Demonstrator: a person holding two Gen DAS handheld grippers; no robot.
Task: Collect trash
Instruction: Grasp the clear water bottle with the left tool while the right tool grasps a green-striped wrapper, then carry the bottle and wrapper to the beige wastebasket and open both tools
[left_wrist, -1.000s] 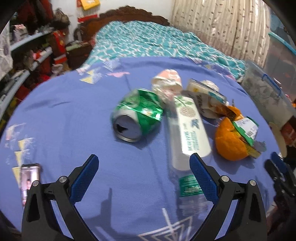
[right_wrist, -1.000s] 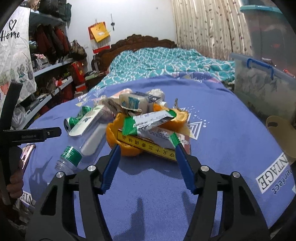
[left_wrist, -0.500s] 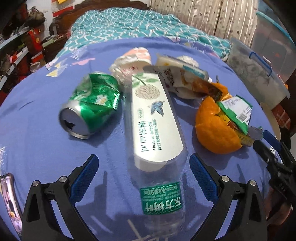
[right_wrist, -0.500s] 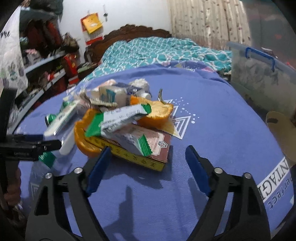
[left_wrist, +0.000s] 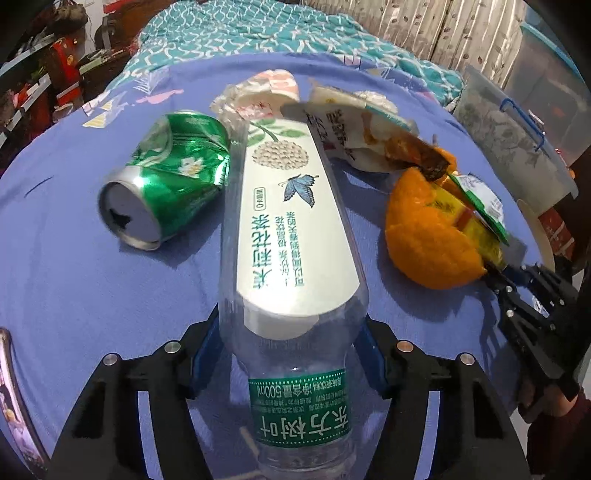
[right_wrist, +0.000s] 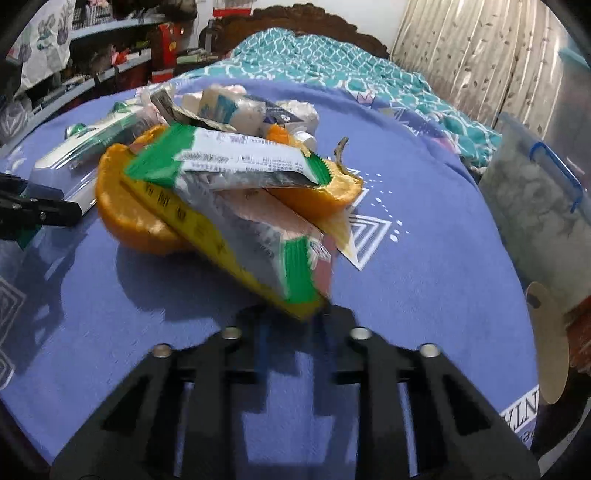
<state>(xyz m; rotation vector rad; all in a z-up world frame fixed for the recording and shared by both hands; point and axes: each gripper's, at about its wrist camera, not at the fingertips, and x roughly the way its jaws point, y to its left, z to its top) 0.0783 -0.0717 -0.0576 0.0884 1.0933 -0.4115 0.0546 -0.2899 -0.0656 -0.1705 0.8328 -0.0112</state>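
On the blue cloth (left_wrist: 74, 295) that fills the middle of both frames lies a small heap of rubbish, and at the right edge stands a lidded clear storage bin (right_wrist: 535, 206) with blue handles; its walls are too cloudy for me to tell what is in it. The clear plastic bottle (left_wrist: 291, 236) is empty, lying on its side along the centre of the left wrist view, with a cream label printed with a butterfly and a green band near its neck. The left gripper (left_wrist: 290, 354), whose jaws have just been closing, has its blue pads against both sides of the bottle at the lower centre. A dented green can (left_wrist: 166, 192) rests just left of the bottle, touching it, open end toward the lens; that view alone shows it whole, along with a crumpled paper cup (left_wrist: 266, 92) beyond the bottle at upper centre. To the right sits hollow orange peel (left_wrist: 428, 236) with packets tucked in it. The right wrist view shows what the other hides: a green-ended foil wrapper (right_wrist: 243, 158) lying across the peel, and a yellow flat packet (right_wrist: 207, 236) slanting down to the lower centre. The right gripper (right_wrist: 291, 317), its jaws just having snapped together, pinches the packet's lower corner, though blur smears the contact. A person's hand (left_wrist: 546, 402) holding that gripper appears only in the left wrist view, lower right.
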